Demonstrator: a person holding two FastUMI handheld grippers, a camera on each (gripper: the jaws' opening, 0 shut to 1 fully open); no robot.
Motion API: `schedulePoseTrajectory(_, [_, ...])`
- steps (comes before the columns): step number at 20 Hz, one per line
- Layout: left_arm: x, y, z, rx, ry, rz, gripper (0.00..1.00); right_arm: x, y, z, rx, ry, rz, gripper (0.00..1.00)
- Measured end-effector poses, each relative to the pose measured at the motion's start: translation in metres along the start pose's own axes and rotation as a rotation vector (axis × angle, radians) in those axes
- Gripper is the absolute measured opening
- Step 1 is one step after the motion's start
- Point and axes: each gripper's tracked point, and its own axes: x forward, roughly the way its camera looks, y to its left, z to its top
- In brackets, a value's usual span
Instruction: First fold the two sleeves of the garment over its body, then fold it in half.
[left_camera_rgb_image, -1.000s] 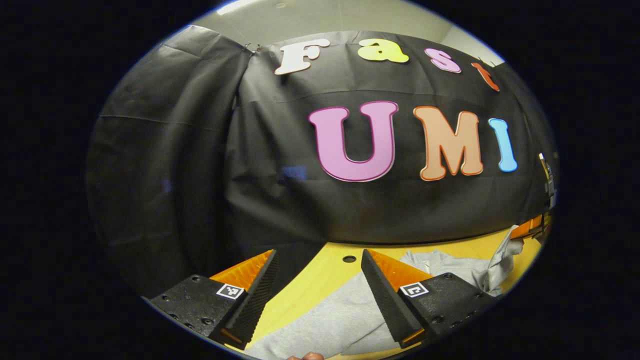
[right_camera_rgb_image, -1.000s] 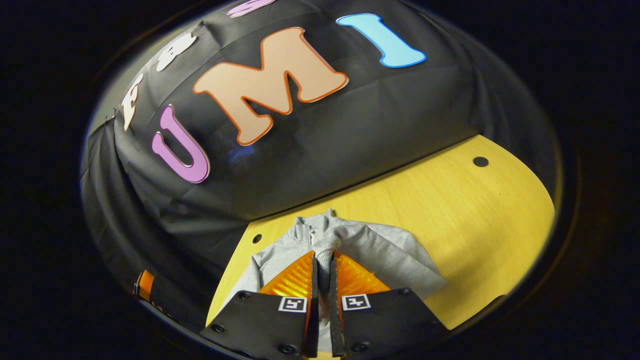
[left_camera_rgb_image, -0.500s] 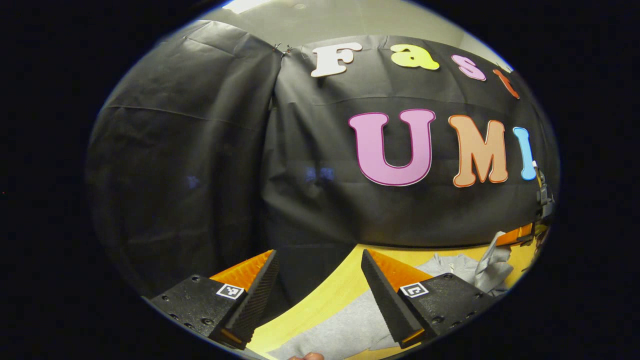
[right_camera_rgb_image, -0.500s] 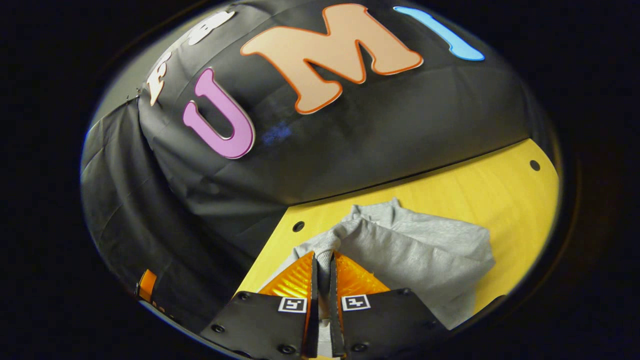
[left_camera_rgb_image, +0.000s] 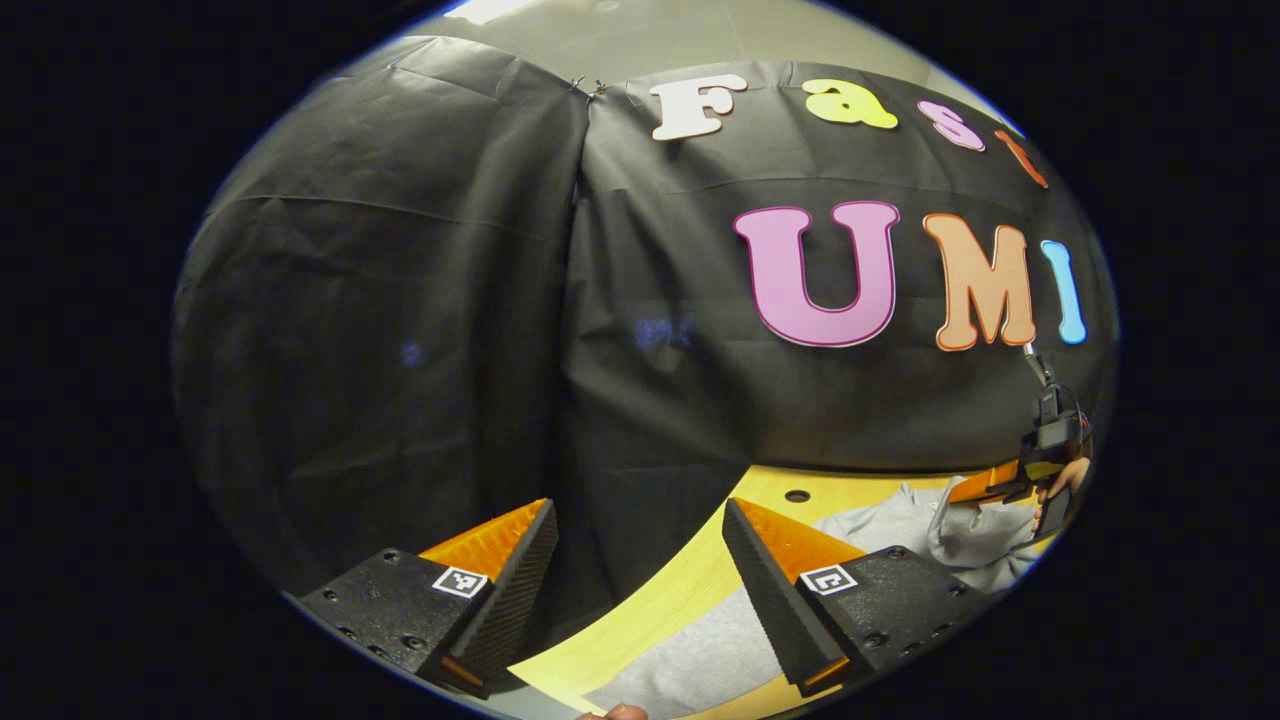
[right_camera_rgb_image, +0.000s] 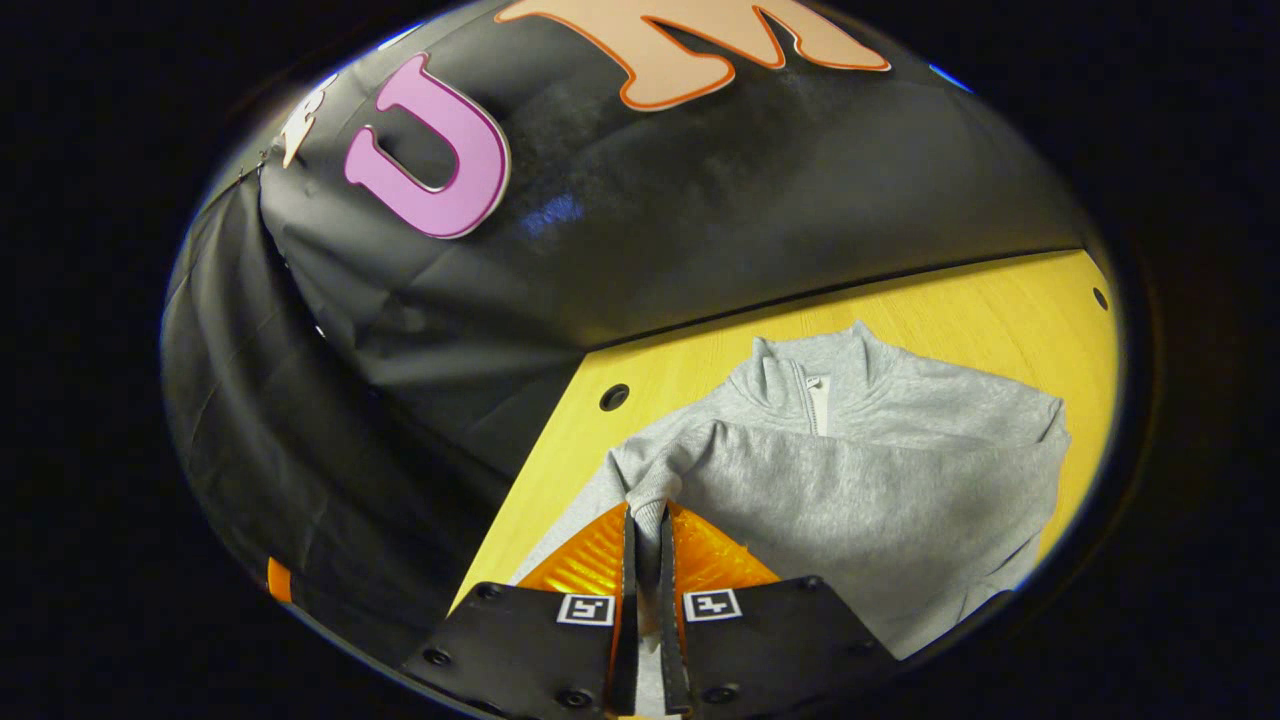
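Yellow wooden table (right_camera_rgb_image: 900, 300) with round holes (right_camera_rgb_image: 614, 397), black cloth wall (left_camera_rgb_image: 400, 330)

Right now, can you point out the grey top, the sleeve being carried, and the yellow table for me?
grey top (right_camera_rgb_image: 850, 400): right gripper view, on its chest below the collar.
sleeve (right_camera_rgb_image: 820, 500): right gripper view, mid-length of the sleeve lying across the body.
yellow table (right_camera_rgb_image: 690, 370): right gripper view, bare wood beside the collar.

- Left tongs (left_camera_rgb_image: 640, 530): two wedge fingers with ribbed inner faces, on black blocks with sunken screws.
- Small square black-and-white marker on each block.
- Right tongs (right_camera_rgb_image: 647, 530): same wedges, blocks, markers, screws.
- Dark upright part with thin rod above right tongs in left gripper view.
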Motion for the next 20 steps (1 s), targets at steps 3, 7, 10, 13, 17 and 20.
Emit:
schedulePoseTrajectory(3, [-0.002,0.005,-0.014,0.020,0.029,0.004,0.96,0.023,0.000,-0.021,0.021,0.069,-0.025,0.11])
schedulePoseTrajectory(7, [-0.005,0.000,-0.036,0.025,0.073,-0.010,0.97,0.044,0.009,-0.052,0.027,0.137,-0.024,0.15])
schedulePoseTrajectory(10, [-0.005,-0.004,-0.052,0.041,0.105,-0.026,0.97,0.046,0.030,-0.057,0.065,0.152,0.052,0.31])
schedulePoseTrajectory(13, [-0.002,-0.010,-0.069,0.034,0.137,-0.049,0.97,0.039,0.045,-0.051,0.062,0.129,0.114,0.96])
schedulePoseTrajectory(17, [0.001,-0.021,-0.109,0.015,0.227,-0.092,0.97,0.021,0.038,-0.043,-0.040,0.081,0.099,0.95])
schedulePoseTrajectory(20, [-0.005,-0.028,-0.154,-0.011,0.347,-0.135,0.98,0.000,0.034,-0.036,-0.106,0.048,0.092,0.95])
